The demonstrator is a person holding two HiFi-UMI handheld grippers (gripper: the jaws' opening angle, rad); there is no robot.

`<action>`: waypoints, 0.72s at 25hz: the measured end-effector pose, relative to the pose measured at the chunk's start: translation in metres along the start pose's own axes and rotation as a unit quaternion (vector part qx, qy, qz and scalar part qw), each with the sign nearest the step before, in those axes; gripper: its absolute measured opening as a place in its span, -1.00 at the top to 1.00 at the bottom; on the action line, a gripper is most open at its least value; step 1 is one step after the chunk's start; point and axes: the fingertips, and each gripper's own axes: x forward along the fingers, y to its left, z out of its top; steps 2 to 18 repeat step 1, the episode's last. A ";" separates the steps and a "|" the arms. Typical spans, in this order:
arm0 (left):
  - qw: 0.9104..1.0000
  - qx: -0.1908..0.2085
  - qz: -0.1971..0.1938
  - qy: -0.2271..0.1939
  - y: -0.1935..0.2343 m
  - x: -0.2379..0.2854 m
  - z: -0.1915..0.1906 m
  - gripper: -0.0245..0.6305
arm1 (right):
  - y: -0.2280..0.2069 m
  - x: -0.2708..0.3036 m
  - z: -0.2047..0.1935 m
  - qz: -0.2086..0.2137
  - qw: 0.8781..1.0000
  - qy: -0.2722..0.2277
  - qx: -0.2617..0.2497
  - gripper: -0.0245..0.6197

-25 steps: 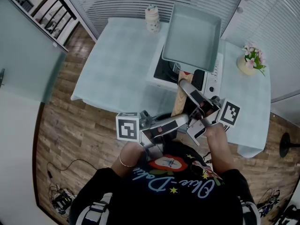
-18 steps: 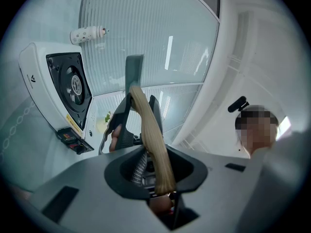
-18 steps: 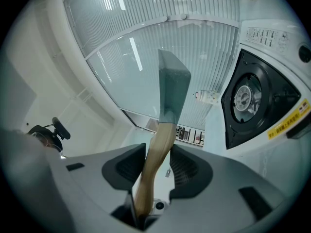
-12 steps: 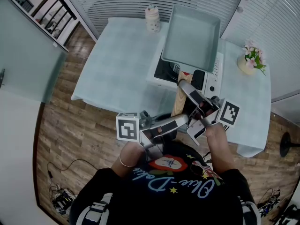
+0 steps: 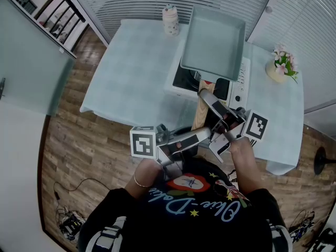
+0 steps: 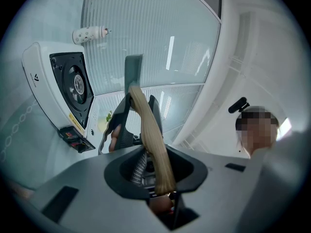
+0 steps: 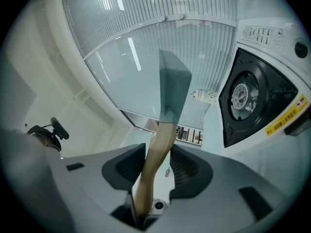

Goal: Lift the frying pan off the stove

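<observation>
Square frying pan [image 5: 212, 42]: pale grey-green, shallow walls, raised clear of stove [image 5: 237, 90], overlapping its 12 o'clock edge in head view; wooden handle [image 5: 199, 116] extends toward 6 o'clock. Stove: white body, black top, round burner [image 6: 76, 84] exposed.

A white single-burner stove [image 5: 237, 91] sits right of centre on the cloth-covered desk [image 5: 131, 72]. The square grey frying pan [image 5: 212, 43] hangs over its far side, its wooden handle [image 5: 199, 115] running back toward the person. The right tongs [image 5: 206, 96] clamp the handle nearer the pan, the left tongs [image 5: 206, 135] its near end. A patterned jar [image 5: 170, 21] stands at the desk's far edge, left of the pan. A vase of pink flowers [image 5: 281, 67] stands right of the stove.
</observation>
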 end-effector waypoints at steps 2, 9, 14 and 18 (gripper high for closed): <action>1.000 -0.001 0.000 0.000 0.000 0.000 0.000 0.64 | -0.001 0.000 0.000 -0.001 1.000 0.000 0.000 0.48; 1.000 -0.001 0.000 0.000 0.000 0.000 0.000 0.64 | -0.001 0.000 0.000 -0.001 1.000 0.000 0.000 0.48; 1.000 -0.001 0.000 0.000 0.000 0.000 0.000 0.64 | -0.001 0.000 0.000 -0.001 1.000 0.000 0.000 0.48; 1.000 -0.001 0.000 0.000 0.000 0.000 0.000 0.64 | -0.001 0.000 0.000 -0.001 1.000 0.000 0.000 0.48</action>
